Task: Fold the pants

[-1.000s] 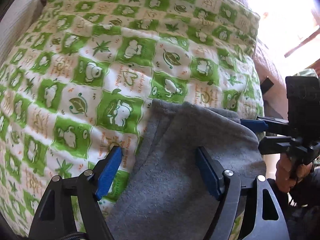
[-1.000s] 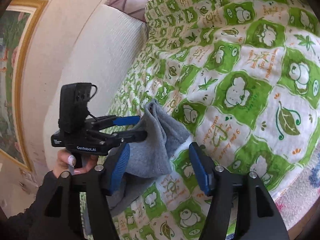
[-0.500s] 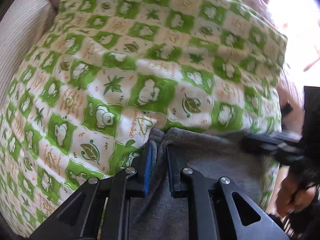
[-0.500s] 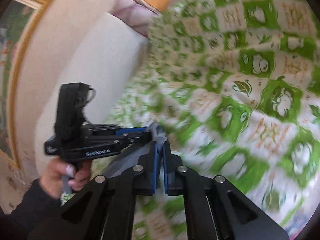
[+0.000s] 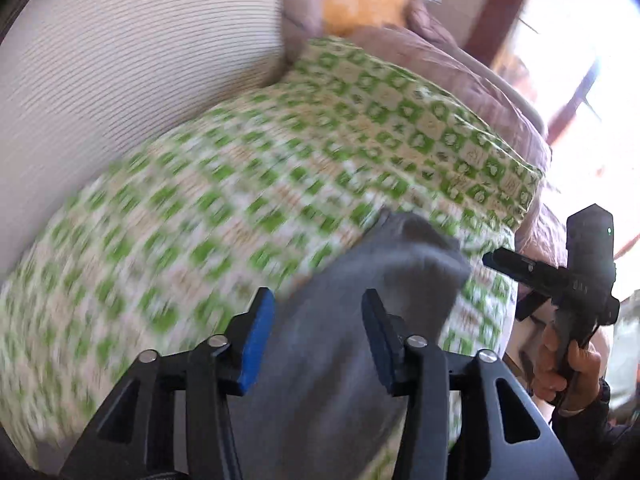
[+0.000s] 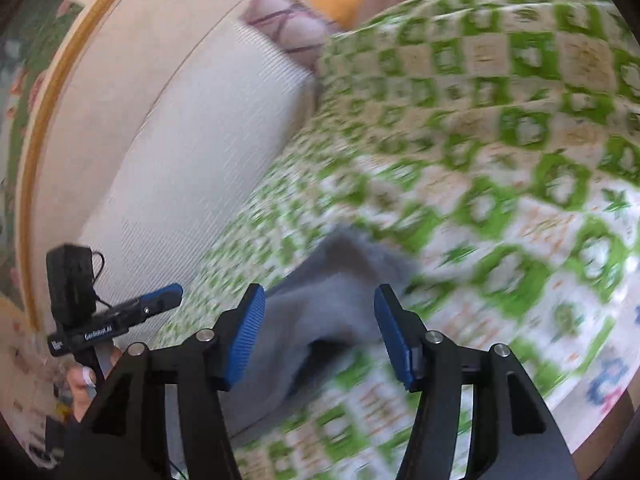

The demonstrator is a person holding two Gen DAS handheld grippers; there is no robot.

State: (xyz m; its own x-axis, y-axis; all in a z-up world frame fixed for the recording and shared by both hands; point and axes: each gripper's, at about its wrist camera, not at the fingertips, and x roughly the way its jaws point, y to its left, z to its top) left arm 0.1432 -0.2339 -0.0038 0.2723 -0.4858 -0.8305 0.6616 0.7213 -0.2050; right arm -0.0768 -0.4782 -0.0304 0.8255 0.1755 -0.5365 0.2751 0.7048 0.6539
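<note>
Gray pants (image 5: 352, 320) lie in a folded heap on the green-and-white checked quilt (image 5: 224, 200), near its front edge, blurred in both views. My left gripper (image 5: 316, 336) stands with its jaws wide apart above the cloth, gripping nothing; my right gripper (image 6: 320, 332) is likewise spread wide over the pants (image 6: 332, 300), holding nothing. Each hand (image 5: 560, 372) shows at the frame edge, clutching the other tool. A cream ribbed cushion (image 6: 192, 152) sits beside the quilt (image 6: 500, 160), with a gold-framed picture (image 6: 36, 92) beyond.
</note>
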